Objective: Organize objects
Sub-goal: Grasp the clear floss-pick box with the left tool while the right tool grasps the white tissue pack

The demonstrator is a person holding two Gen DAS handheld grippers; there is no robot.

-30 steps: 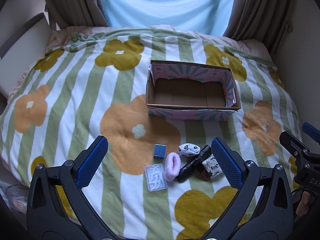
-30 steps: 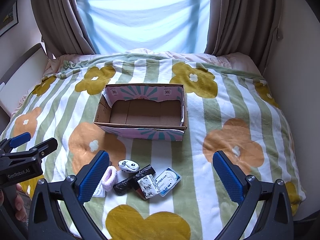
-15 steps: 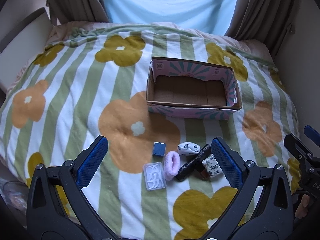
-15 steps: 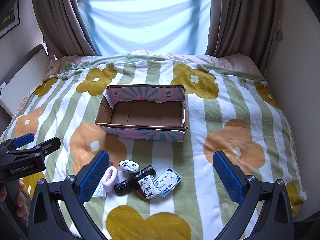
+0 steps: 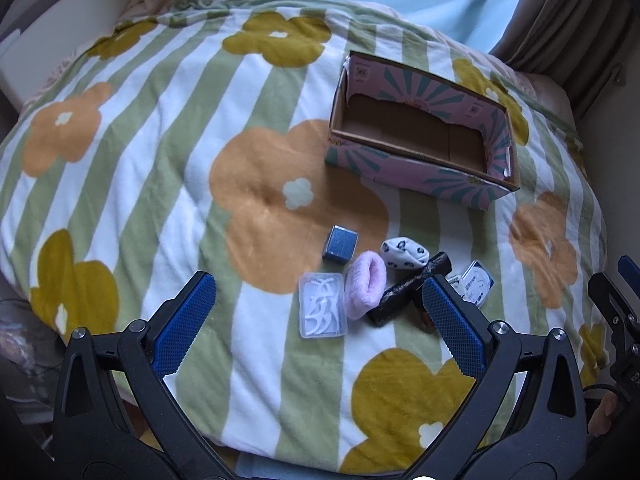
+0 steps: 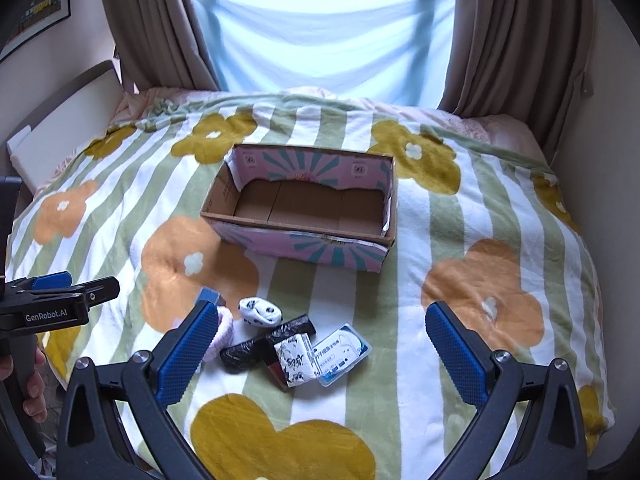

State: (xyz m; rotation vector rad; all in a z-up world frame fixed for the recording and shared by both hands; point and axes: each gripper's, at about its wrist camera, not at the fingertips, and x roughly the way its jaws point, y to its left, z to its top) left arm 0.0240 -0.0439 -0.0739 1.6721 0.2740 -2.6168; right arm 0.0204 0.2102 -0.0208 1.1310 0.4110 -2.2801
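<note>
The left gripper (image 5: 318, 322) is hovering low over the near edge of the bed (image 5: 160, 140), its jaws standing wide apart and gripping nothing. Between its blue pads (image 5: 184, 322) a row of small things is lying on the flowered blanket: a clear plastic case (image 5: 322, 311), just beyond it a small blue box (image 5: 339, 244), then a pink fuzzy band (image 5: 365, 289) touching the case, a white patterned sock ball (image 5: 404, 254), a black roll (image 5: 412, 288) and a blue-and-white packet (image 5: 476, 282) partly hidden behind the right pad. Farther back, well apart from them, the open cardboard box (image 5: 424, 136) is sitting empty. To the right, the right gripper (image 6: 320, 354) is also hanging spread open and empty, framing the sock ball, the black roll, a black-and-white printed pack (image 6: 294, 360) and the packet.
</note>
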